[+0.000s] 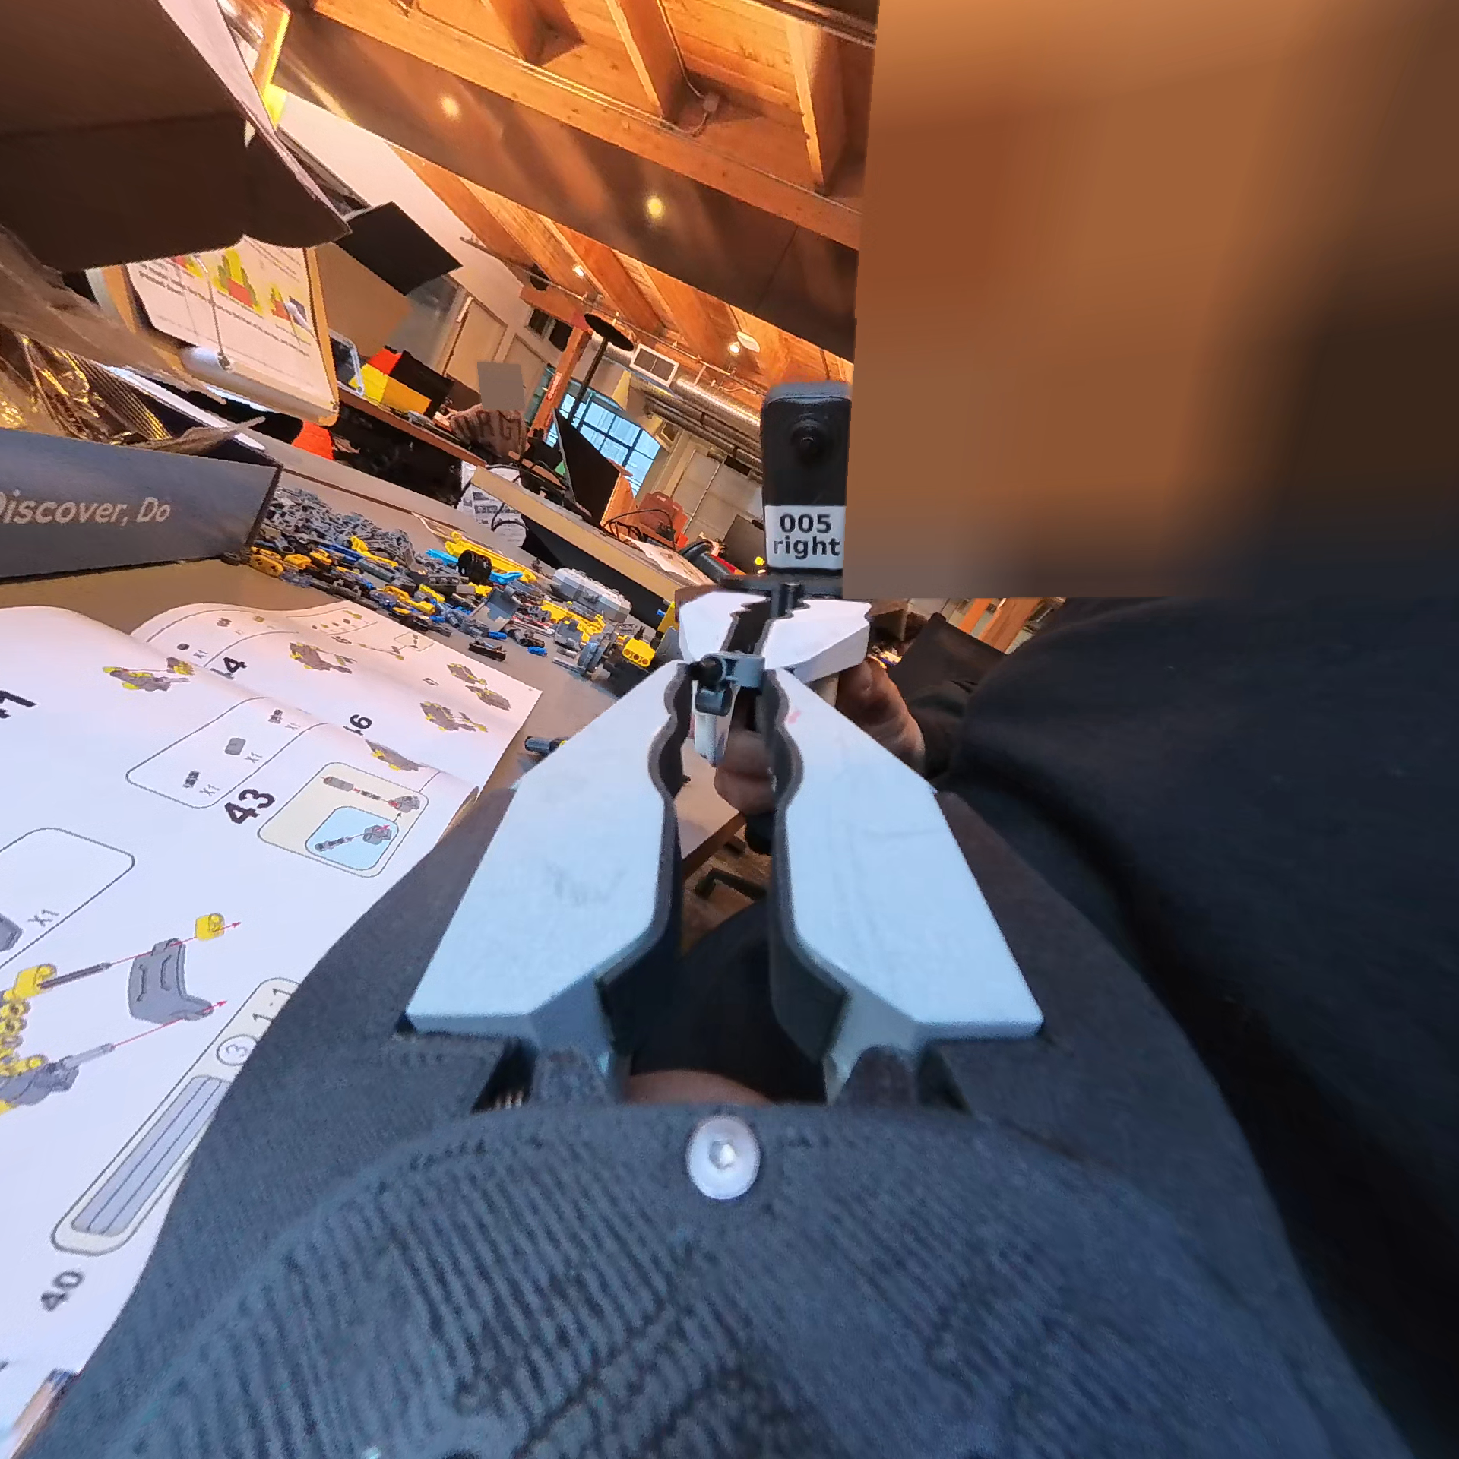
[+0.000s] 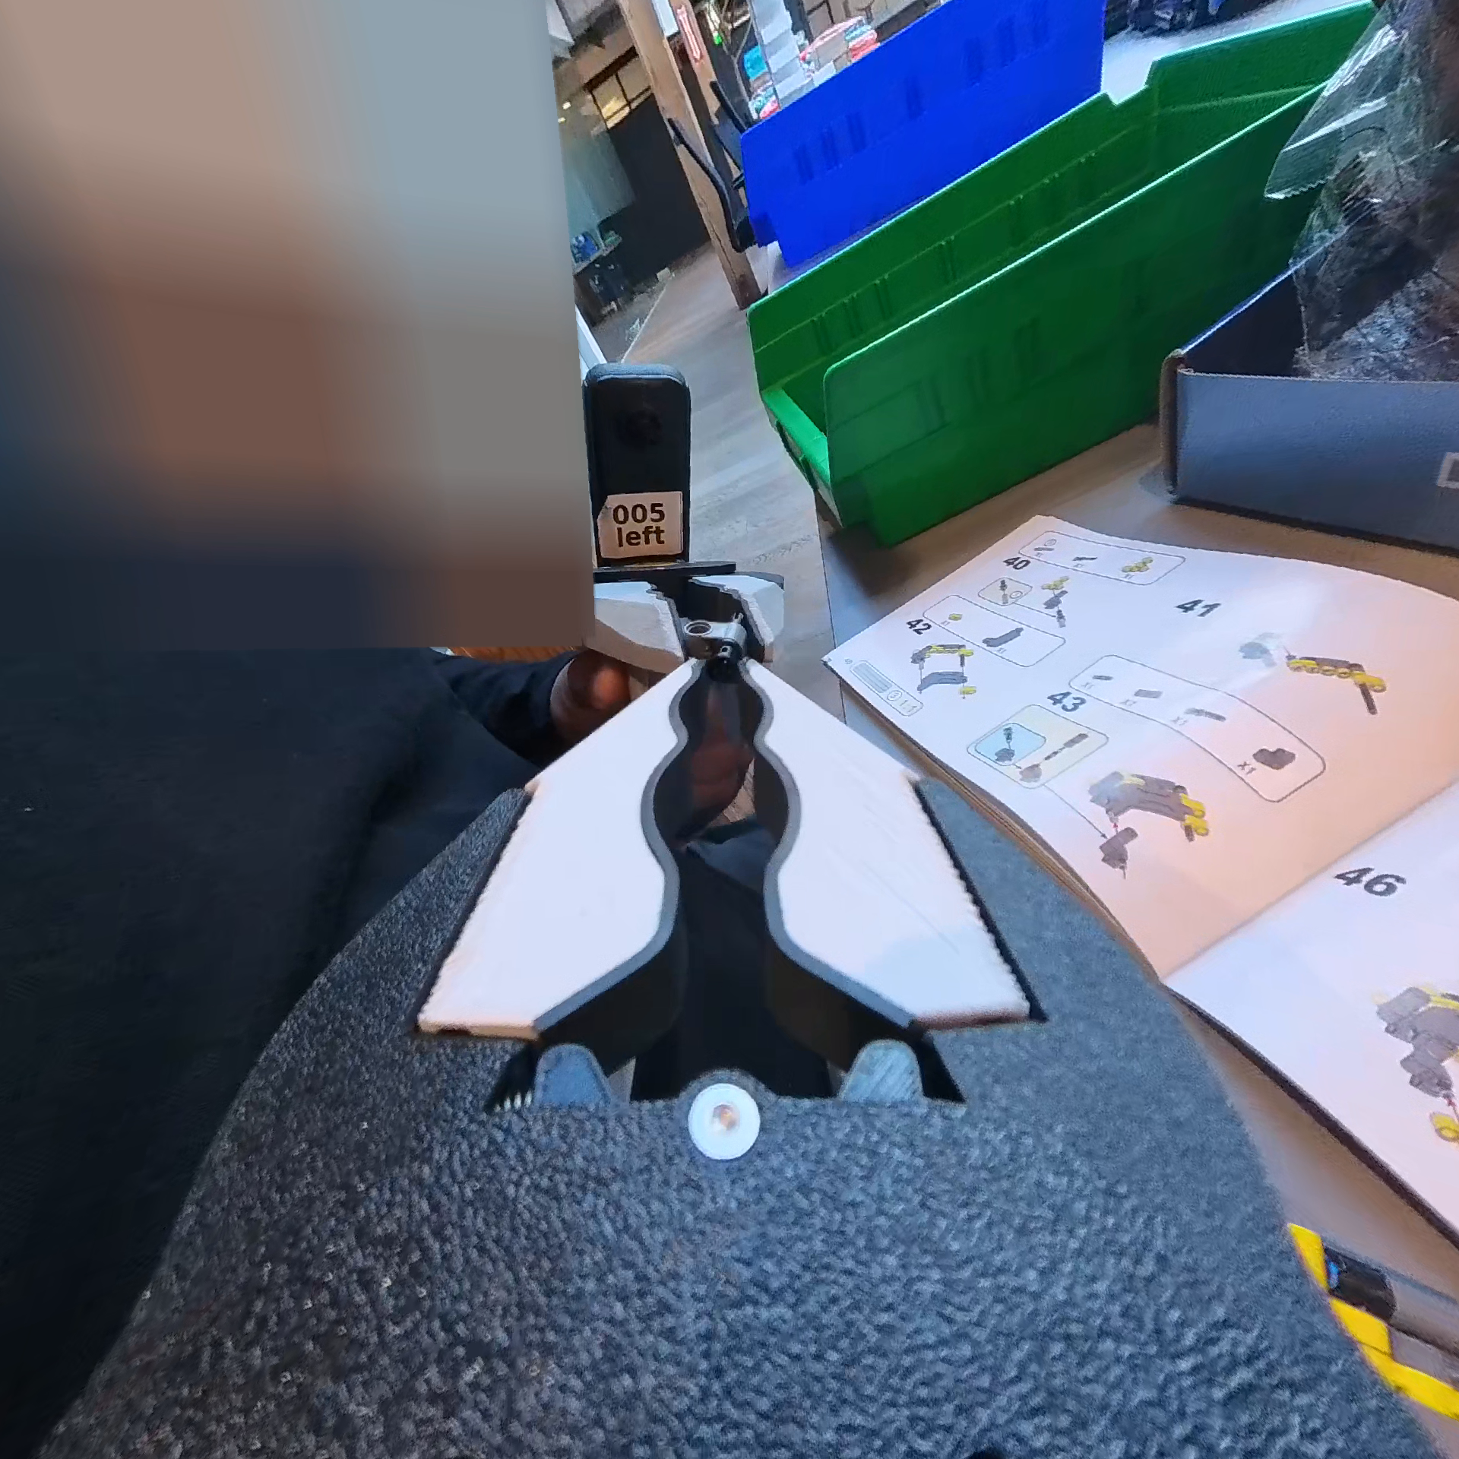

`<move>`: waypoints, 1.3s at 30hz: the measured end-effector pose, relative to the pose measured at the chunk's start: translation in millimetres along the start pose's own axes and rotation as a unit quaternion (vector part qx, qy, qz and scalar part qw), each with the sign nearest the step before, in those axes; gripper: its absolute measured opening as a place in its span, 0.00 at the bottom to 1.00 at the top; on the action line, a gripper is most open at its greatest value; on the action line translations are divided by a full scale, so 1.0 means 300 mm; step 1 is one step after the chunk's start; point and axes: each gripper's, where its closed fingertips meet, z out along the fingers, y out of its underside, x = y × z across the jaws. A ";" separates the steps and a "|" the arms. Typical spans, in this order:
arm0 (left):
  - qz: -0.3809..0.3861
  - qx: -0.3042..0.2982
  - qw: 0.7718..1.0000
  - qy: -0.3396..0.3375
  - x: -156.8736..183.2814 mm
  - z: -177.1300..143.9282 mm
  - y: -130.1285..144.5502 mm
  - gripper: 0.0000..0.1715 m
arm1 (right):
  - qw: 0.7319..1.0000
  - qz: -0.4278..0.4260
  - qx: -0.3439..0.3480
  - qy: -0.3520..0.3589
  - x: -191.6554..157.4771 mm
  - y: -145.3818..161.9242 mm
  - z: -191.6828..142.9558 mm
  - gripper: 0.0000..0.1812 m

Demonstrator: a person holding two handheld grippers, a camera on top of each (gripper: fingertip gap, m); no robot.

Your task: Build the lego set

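Note:
My left gripper (image 1: 722,671) is shut on a small grey connector piece (image 1: 742,671), held in the air off the table's edge. My right gripper (image 2: 718,669) faces it tip to tip and is shut on a thin black pin (image 2: 720,671). The pin's end meets the grey connector (image 2: 710,631). In the left wrist view the right gripper (image 1: 778,624) shows just behind the connector, with the black pin (image 1: 784,604) between its fingers. In the right wrist view the left gripper (image 2: 706,624) shows just beyond my tips. A hand (image 1: 876,710) grips the right gripper's handle.
An open instruction booklet (image 1: 237,789) lies on the table, also in the right wrist view (image 2: 1145,710). Loose yellow, blue and grey pieces (image 1: 442,576) are scattered beyond it. A grey box (image 2: 1303,450), green bin (image 2: 1026,316) and blue bin (image 2: 908,118) stand behind. A yellow-black assembly (image 2: 1358,1326) lies near. The tips of both grippers are at nearly the same place.

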 end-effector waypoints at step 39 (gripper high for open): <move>0.148 -0.117 0.980 -0.056 -0.015 0.004 0.085 0.04 | 0.985 -0.147 -0.087 0.022 -0.023 0.023 -0.019 0.00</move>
